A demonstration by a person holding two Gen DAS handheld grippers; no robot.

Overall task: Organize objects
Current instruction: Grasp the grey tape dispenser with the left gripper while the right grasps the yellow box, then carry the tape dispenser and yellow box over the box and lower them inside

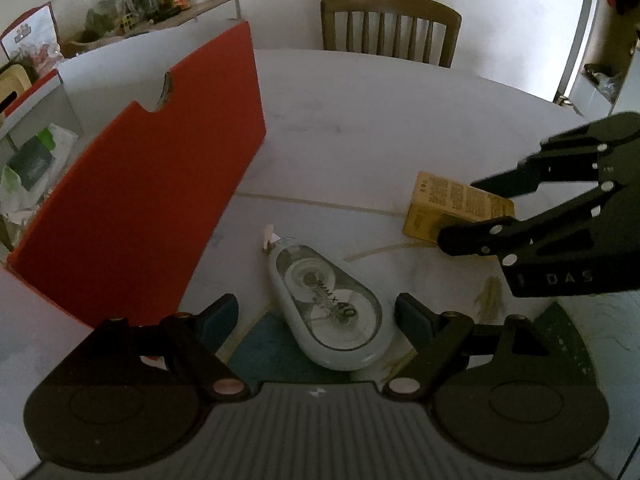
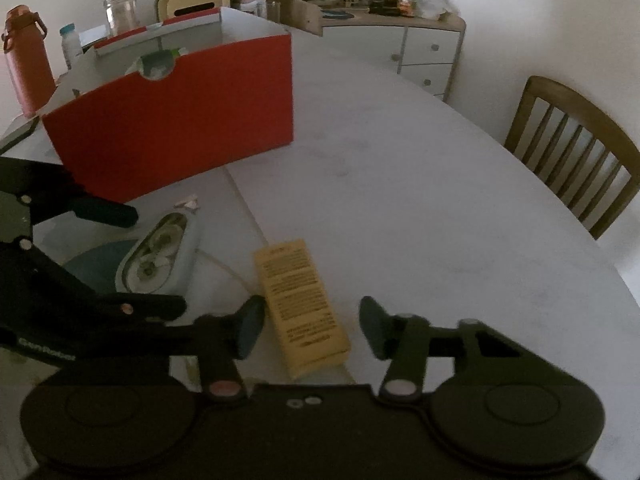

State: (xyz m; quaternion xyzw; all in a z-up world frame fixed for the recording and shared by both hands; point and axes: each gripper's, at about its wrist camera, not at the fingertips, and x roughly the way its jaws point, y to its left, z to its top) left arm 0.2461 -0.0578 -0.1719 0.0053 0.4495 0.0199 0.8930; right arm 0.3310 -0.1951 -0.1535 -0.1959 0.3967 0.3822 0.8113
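Straddling the tape dispenser (image 1: 326, 308), left gripper (image 1: 316, 316) is gaping wide, gripping nothing; right gripper (image 2: 310, 328) is spreading around yellow box (image 2: 300, 304), near the red box (image 2: 176, 120).

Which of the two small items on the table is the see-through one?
The correction tape dispenser, lying between the open left gripper fingers: its clear shell shows the reels inside. The yellow box, at the open right gripper, is opaque printed cardboard.

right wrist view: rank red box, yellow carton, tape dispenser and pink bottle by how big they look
1. red box
2. yellow carton and tape dispenser: look alike, unranked
3. pink bottle, though it stands farther away
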